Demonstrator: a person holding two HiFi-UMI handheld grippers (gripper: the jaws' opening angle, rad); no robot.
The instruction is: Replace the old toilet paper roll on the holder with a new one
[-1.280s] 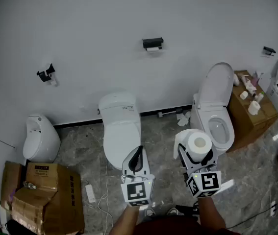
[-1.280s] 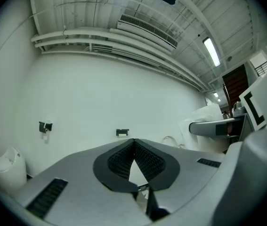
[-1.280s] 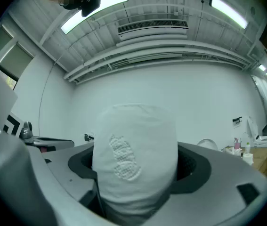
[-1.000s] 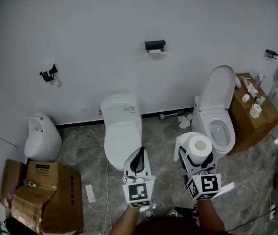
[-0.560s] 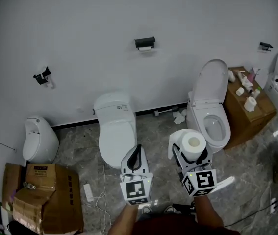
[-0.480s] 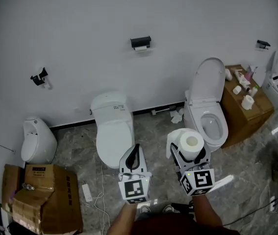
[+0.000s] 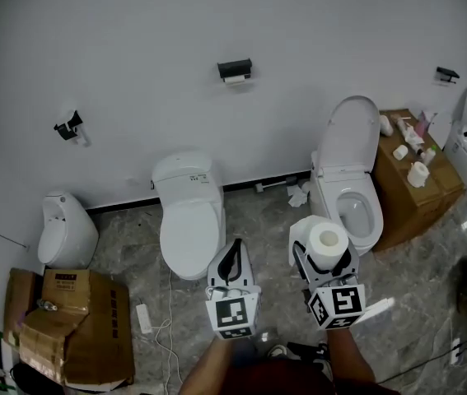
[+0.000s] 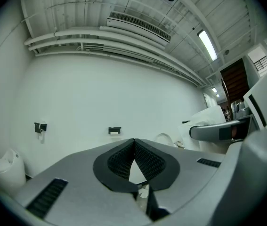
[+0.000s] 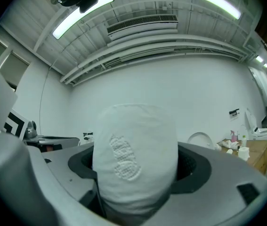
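The right hand-held gripper (image 7: pixel 325 257) grasps the new toilet paper roll (image 7: pixel 329 239) across its sides, core facing up in the head view. In the right gripper view the roll (image 9: pixel 135 164) fills the space between the wide-spread jaws. The left hand-held gripper (image 7: pixel 231 257) is clenched and empty, its pads meeting with nothing between them.

The black holder (image 7: pixel 234 69) hangs on the white wall, well apart from both hands, above the gap between the closed toilet (image 7: pixel 188 220) and the open toilet (image 7: pixel 352 189). A thin white strip below it looks like the old roll (image 7: pixel 234 79), probably nearly spent.

Several things could go wrong from here:
- The new roll is soft, so a hard squeeze may flatten its core and make it awkward to seat on the holder.
- A loose sheet (image 7: pixel 298 239) hangs off the roll's left side and could unwind or catch on the way.
- The left jaws must part before they can take the old roll off; reaching in clenched would only knock it.
- A similar fixture (image 7: pixel 68 126) sits further left on the wall and another (image 7: pixel 447 75) far right, so the wrong one could be approached.
- A white cable (image 7: pixel 164 336) trails on the floor near the person's path.
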